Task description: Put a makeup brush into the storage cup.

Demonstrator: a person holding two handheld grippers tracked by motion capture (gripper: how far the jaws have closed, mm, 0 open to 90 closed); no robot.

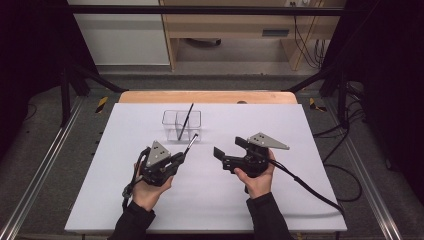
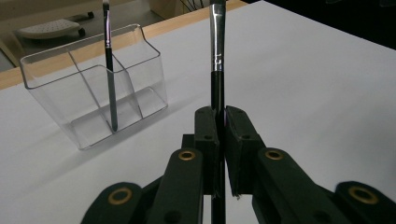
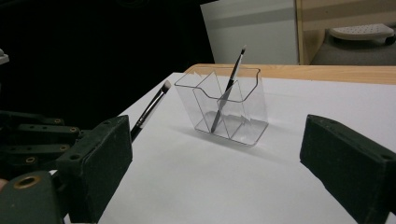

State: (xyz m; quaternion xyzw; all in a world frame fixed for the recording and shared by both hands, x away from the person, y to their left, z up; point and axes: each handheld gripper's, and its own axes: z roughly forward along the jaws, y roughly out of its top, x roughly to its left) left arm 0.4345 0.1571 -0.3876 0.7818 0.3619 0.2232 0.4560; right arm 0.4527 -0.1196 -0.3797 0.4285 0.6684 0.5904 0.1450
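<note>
One makeup brush (image 1: 184,121) already stands in the clear divided holder (image 1: 170,118); the left gripper (image 1: 181,158) clamps a second brush (image 1: 191,144) just short of it, right gripper (image 1: 229,153) idle, jaws wide.

A slim black-handled makeup brush (image 2: 217,51) with silver ferrule angles up toward a clear divided holder (image 2: 95,88) nearby.

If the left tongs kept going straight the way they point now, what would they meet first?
Probably the clear organizer. The left tongs are shut on a makeup brush whose tip aims toward the organizer's near right corner, so the brush would likely touch there first. It may also slip just past on the right; depth is unclear.
</note>
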